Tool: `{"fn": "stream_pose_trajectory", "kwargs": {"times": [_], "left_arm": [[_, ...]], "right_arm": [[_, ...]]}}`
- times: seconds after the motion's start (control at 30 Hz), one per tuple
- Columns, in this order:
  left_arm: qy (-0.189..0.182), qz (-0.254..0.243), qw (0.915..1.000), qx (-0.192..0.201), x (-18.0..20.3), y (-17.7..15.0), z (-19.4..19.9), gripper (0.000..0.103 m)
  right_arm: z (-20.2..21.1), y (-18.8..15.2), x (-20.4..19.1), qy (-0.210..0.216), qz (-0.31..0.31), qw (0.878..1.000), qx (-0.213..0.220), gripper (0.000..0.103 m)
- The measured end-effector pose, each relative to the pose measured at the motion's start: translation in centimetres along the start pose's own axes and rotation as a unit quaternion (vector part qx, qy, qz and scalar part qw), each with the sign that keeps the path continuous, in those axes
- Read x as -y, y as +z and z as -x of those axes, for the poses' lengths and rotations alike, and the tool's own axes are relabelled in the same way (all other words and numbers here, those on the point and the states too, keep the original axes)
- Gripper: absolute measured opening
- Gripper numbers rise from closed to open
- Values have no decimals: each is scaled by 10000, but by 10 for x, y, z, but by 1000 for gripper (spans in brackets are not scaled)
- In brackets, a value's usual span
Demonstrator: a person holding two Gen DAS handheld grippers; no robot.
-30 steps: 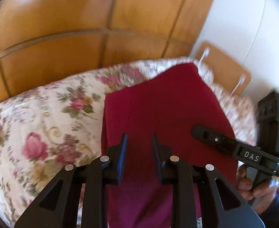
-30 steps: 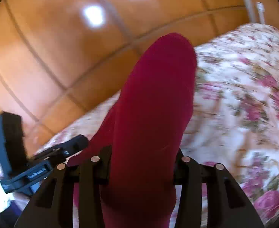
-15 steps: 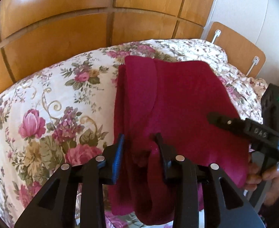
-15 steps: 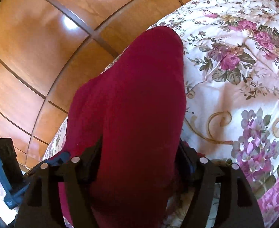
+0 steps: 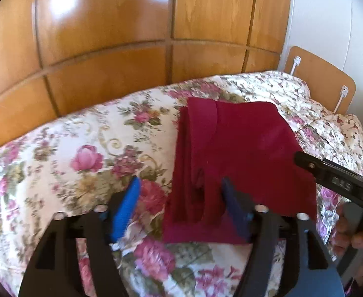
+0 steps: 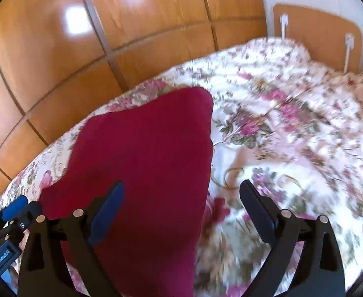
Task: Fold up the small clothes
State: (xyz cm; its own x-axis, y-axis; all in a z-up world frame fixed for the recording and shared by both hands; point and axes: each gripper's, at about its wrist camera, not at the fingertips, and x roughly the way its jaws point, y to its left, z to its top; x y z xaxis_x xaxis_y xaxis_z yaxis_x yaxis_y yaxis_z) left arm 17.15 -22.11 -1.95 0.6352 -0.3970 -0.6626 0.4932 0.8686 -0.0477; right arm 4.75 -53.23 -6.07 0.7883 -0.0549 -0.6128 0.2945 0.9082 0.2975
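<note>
We hold two black grippers over a bed spread with a floral quilt (image 5: 65, 153), wooden wardrobe panels (image 5: 102, 37) rising behind it. The only writing we can find sits on the grippers themselves: in the left wrist view, pale letters on the side of the right gripper's finger are too blurred to read with any confidence; in the right wrist view, a small blue label (image 6: 4, 256) on the left gripper's body carries white lettering too small to make out.

The folded dark red garment (image 5: 233, 156) lies flat on the quilt, toward the side where a wooden headboard (image 5: 322, 79) stands against a white wall (image 5: 330, 19). A narrower folded band runs along its left edge.

Our left gripper (image 5: 179, 205) stands wide open, its blue-padded fingers (image 5: 125, 205) spread apart. The near left corner of the garment lies between them: the right finger is over the cloth, the left finger is over bare quilt just beside the garment's edge. Neither pad pinches the fabric.

Our right gripper (image 6: 181, 212) is likewise open, fingers well apart. From its camera, the garment (image 6: 144, 153) fills the left half of the gap, its left finger over the red cloth, its right finger over the quilt (image 6: 293, 128). From the left wrist view, that gripper's finger (image 5: 330, 175) reaches in over the garment's right edge, a hand (image 5: 354, 237) gripping its handle below.
</note>
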Motion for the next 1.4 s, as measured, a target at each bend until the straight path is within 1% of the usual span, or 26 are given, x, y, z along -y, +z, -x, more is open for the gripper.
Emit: {"fn": "stream_pose_trajectory", "kwargs": {"times": [0.07, 0.13, 0.17, 0.2, 0.27, 0.37, 0.4, 0.43, 0.53, 0.63, 0.83, 1.1, 1.33, 1.4], "left_arm": [[77, 46, 9999, 92, -1, -5, 12, 71], [138, 110, 9997, 157, -3, -10, 22, 71], [151, 153, 9996, 181, -4, -13, 27, 73], [161, 189, 9995, 200, -4, -15, 31, 79], [202, 262, 9990, 287, -6, -20, 41, 82], [278, 284, 9985, 380, -6, -25, 53, 82], [294, 293, 9984, 387, -7, -27, 55, 85], [280, 318, 9983, 404, -7, -28, 58, 85], [266, 347, 9979, 478, -7, -32, 66, 86], [279, 303, 9978, 529, -5, -35, 71, 89], [238, 282, 9981, 495, 1, -38, 71, 89], [238, 255, 9982, 486, 5, -39, 71, 89], [288, 192, 9981, 504, 5, -40, 70, 89], [290, 179, 9981, 510, 5, -40, 70, 93]], "right_arm": [[17, -11, -9, -121, 101, 9998, 83, 96], [30, -22, -17, -393, 195, 9989, 164, 97], [36, -29, -21, -522, 210, 9982, 185, 99], [41, -35, -25, -614, 211, 9977, 206, 100], [49, -47, -34, -753, 267, 9964, 274, 100], [58, -59, -47, -902, 333, 9949, 318, 100], [59, -62, -51, -922, 323, 9947, 313, 100], [61, -64, -54, -950, 302, 9945, 324, 100], [67, -68, -58, -1054, 230, 9933, 418, 100], [73, -69, -58, -1150, 192, 9921, 474, 100], [83, -69, -57, -1201, 144, 9912, 539, 100], [79, -73, -55, -1114, 148, 9928, 419, 100], [79, -73, -56, -1139, 211, 9921, 480, 100], [79, -73, -57, -1120, 224, 9923, 471, 100]]}}
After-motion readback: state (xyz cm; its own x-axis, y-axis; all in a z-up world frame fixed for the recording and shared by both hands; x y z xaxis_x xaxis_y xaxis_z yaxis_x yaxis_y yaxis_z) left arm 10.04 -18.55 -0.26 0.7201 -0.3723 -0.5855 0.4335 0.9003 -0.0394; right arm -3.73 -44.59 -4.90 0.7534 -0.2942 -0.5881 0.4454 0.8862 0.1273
